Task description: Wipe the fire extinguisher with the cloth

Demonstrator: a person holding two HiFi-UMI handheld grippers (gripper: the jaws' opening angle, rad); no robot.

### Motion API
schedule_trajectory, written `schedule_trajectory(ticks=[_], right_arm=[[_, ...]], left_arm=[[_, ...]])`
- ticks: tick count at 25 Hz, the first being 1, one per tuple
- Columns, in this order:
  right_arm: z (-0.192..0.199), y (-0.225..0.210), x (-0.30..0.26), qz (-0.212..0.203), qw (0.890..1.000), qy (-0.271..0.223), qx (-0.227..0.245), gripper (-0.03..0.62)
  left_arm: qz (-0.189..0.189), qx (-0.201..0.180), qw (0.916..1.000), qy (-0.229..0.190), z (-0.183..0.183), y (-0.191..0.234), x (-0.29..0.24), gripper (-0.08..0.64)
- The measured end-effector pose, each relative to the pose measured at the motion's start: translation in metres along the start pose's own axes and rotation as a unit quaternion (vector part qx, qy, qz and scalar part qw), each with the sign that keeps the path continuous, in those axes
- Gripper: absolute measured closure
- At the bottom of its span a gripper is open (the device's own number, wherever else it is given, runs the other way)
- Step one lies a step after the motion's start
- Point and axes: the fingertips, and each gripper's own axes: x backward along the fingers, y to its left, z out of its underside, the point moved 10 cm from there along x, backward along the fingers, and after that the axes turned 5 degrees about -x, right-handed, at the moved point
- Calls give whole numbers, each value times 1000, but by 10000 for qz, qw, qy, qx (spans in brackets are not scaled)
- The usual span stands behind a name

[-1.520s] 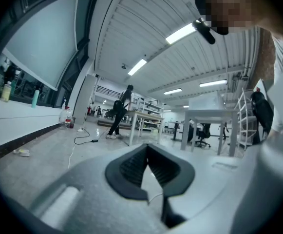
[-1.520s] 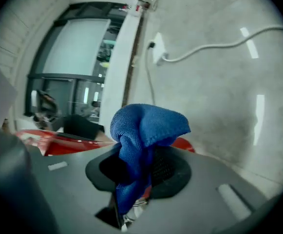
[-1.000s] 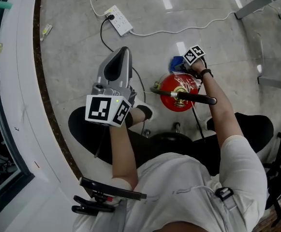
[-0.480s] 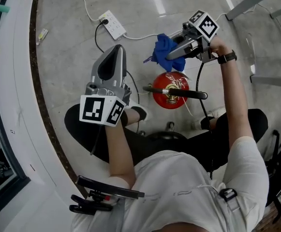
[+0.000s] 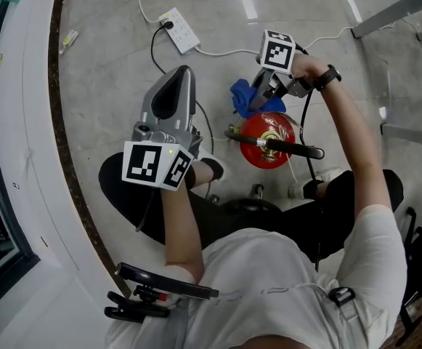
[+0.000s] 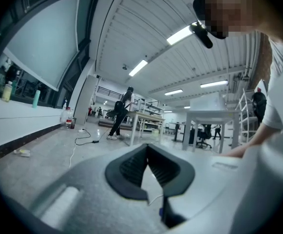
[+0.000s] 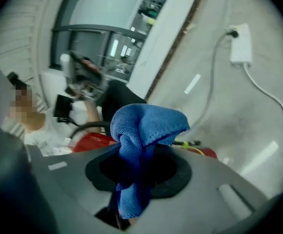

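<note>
Cloth (image 5: 243, 97) lowered beside extinguisher (image 5: 269, 138), its base hidden

Head view: I look steeply down onto the floor (image 5: 109, 86).
Left gripper view: I face level, low, toward far tables (image 6: 207, 117).
Right gripper view: I tilt floorward, close behind the cloth (image 7: 143, 130).
Shared: head and right views both catch the fire extinguisher (image 5: 269, 140) and power strip (image 5: 179, 30).

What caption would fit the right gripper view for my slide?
Right gripper clamps a bunched blue cloth, the red fire extinguisher close behind it.
</note>
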Motion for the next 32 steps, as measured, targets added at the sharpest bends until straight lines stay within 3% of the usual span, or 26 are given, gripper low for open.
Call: schedule_trajectory(ticks=[2,7,11,14,16,18,21,25,28,30,32], right_arm=[[12,-69,-16,592,9970,160,-470,474],[39,-212,-55,1696,9779,-116,-1214,473],[53,-271,-79,2127,9665,-192,-1424,472],[54,-278,-78,2123,9693,-28,-1243,480],[45,-269,-78,2263,9710,157,-755,477],[32,-244,-73,2139,9762,202,-306,477],[4,-169,-43,1274,9906,-493,-123,477],[-28,-50,-2,317,9951,-936,-24,476],[-49,34,5,-534,9941,-655,676,476],[-54,74,-1,-796,9876,-140,1348,476],[-51,95,-17,-1045,9795,440,1663,476]], left_arm=[[-59,-4,10000,52,3,3,1,561],[-118,-9,9998,146,10,4,4,561],[-200,-20,9995,227,13,5,7,561],[-257,-5,9994,226,12,6,9,561],[-248,-28,9995,195,9,8,11,561],[-219,-30,9996,153,6,8,11,561],[-198,-9,9998,30,1,8,10,561],[-158,0,9998,-77,-6,5,7,561],[-122,-4,9998,-183,-12,3,7,561],[-170,-25,9995,-249,-16,5,8,561],[-241,-19,9994,-254,-16,9,9,561]])
